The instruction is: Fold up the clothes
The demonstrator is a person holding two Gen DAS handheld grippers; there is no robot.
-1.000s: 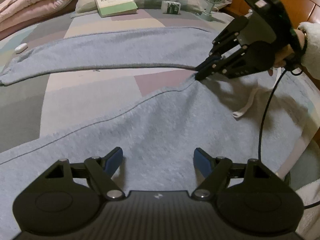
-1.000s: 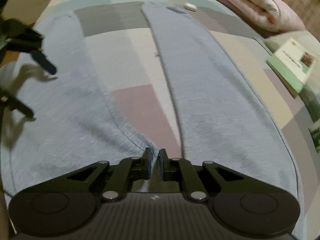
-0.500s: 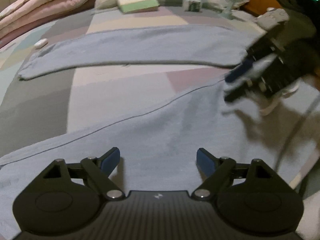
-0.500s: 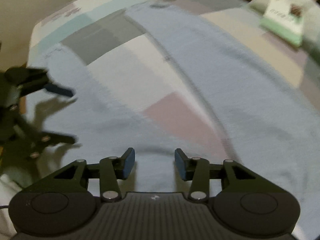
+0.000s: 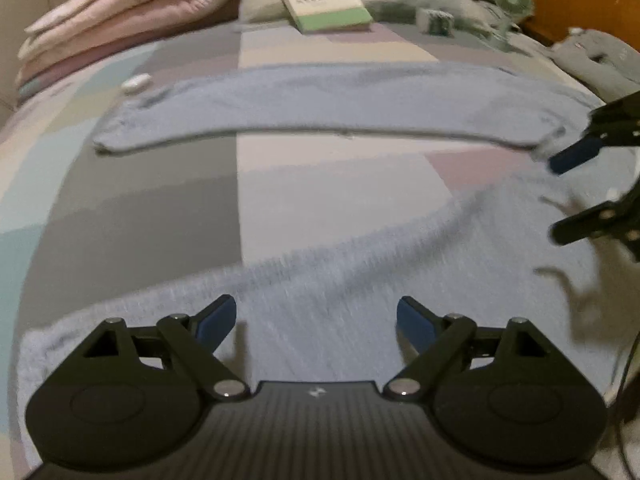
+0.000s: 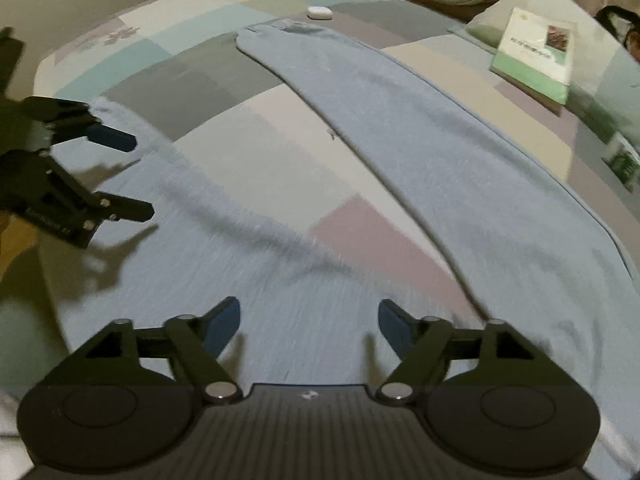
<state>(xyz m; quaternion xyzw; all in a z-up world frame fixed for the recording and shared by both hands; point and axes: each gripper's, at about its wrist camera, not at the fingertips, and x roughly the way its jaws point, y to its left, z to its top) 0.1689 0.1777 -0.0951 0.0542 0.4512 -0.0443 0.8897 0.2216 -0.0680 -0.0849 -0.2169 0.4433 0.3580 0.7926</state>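
Across the patchwork bed (image 5: 160, 216) the blue-grey trousers (image 6: 460, 184) lie flat, legs splayed apart. Left gripper (image 5: 316, 320) and right gripper (image 6: 309, 319) hover above the cloth, jaws opening, nothing between them. The risk: a shallow pinch could snatch one layer only and drag the legs askew.

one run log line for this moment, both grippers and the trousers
left gripper: opening, nothing between | right gripper: opening, nothing between | light blue trousers: flat on bed, legs spread, unfolded
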